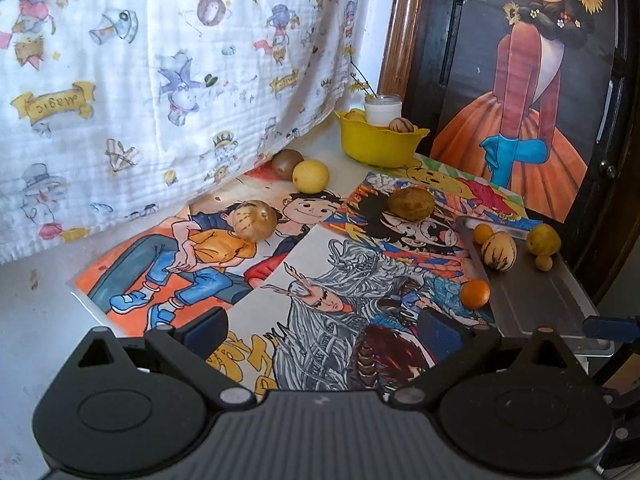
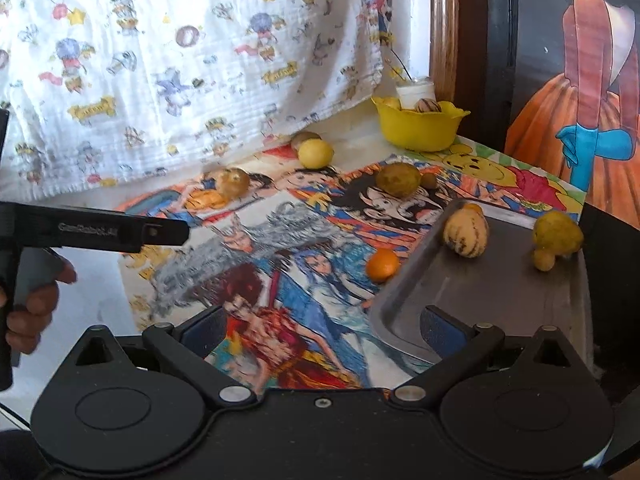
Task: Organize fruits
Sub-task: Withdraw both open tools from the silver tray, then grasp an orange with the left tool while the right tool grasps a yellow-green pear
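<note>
Round yellow plastic bowl (image 1: 380, 142) sits at the back, flat grey metal tray (image 1: 540, 300) front right, small orange citrus (image 1: 475, 294) just left of the tray.

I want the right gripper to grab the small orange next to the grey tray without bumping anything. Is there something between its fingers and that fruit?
Nothing visible blocks it. The right gripper is open over bare drawings, and the orange lies ahead beside the tray's left rim; that rim is the only close thing.

We're in a home — cartoon-print cloth (image 1: 160, 60) hung behind, kids' drawings (image 1: 328, 280) covering the counter (image 1: 36, 320), wooden door frame (image 1: 396, 32).
</note>
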{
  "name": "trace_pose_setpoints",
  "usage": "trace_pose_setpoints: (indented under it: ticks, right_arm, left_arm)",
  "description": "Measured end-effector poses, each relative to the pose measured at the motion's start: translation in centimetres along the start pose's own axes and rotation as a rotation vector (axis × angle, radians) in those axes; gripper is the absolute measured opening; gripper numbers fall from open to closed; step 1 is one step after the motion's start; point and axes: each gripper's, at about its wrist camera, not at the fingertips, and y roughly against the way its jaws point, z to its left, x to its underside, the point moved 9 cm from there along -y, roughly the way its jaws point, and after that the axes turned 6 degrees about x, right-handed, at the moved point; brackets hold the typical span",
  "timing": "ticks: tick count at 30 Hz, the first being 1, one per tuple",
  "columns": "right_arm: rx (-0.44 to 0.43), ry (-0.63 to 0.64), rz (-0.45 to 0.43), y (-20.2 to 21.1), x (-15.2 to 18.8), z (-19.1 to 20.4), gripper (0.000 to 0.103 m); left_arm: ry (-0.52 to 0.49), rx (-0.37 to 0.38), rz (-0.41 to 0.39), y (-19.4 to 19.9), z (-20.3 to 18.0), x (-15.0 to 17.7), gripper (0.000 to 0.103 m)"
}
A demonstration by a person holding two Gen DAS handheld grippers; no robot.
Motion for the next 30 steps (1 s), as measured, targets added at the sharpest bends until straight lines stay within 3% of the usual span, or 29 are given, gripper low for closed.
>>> trace_pose_setpoints:
  ticks: [10, 16, 22, 30]
  right_arm:
    - [0.003, 0.001, 0.014, -2.6, -0.3, -2.1, 0.102]
    - [0.026, 0.098, 0.008, -5.3, -1.5, -2.2, 0.102]
    - [-0.017, 0.196, 0.090, -7.2, -3.4, -1.9, 0.102]
    - [-0.036, 0.267, 0.239, -5.8, -8.1, -4.9, 0.102]
  left_arm:
    - [-0.038, 0.020, 0.041, -2.5, -1.2, 0.3, 0.103]
    - [-0.053, 0.051, 0.069, -6.1, -1.1, -0.8, 0.103]
    - [-0.094, 0.091, 0.133, -9.0, -1.1, -2.2, 0.103]
    - [-0.096, 0.115, 0.229, -7.8, -1.9, -4.5, 0.103]
